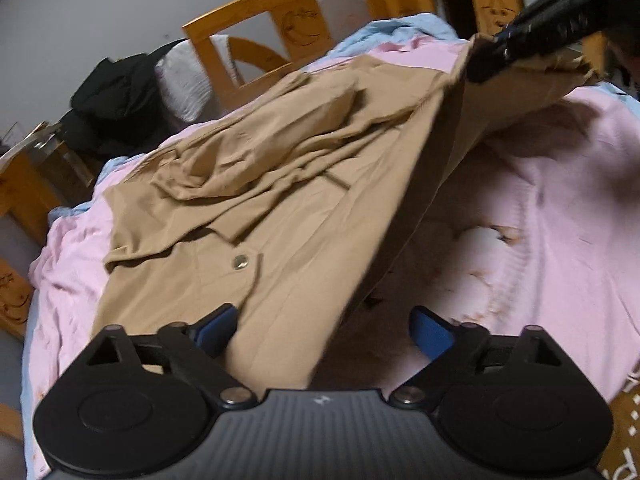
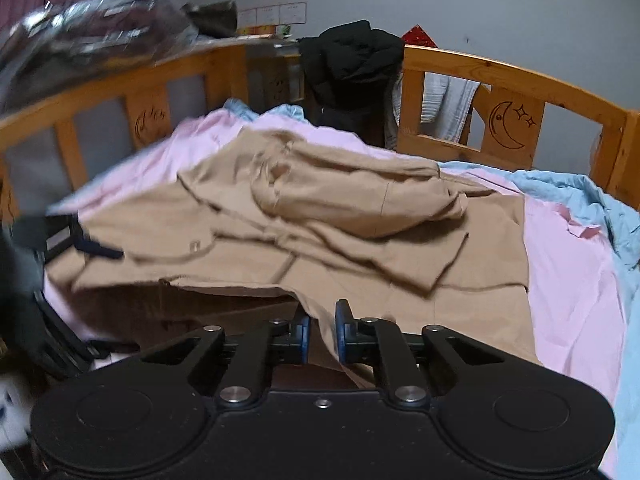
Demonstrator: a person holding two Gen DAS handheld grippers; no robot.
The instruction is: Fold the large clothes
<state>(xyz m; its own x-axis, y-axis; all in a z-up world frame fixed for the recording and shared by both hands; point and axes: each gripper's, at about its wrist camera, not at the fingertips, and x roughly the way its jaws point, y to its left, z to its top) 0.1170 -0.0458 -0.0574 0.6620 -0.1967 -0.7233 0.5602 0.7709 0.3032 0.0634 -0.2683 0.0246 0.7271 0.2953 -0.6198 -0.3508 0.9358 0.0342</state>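
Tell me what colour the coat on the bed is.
The coat is plain tan, a light camel brown; the right wrist view shows it best.

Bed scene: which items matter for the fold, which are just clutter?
In play: tan coat, right gripper shut on its edge, left gripper open over it.
Lying about: pink sheet, blue sheet, black jacket, wooden bed rail.

wooden bed rail blocks far side, pink sheet seemingly open

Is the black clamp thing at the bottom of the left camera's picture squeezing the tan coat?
No: the left gripper stands wide open, its blue pads apart with the tan coat lying loose between them.
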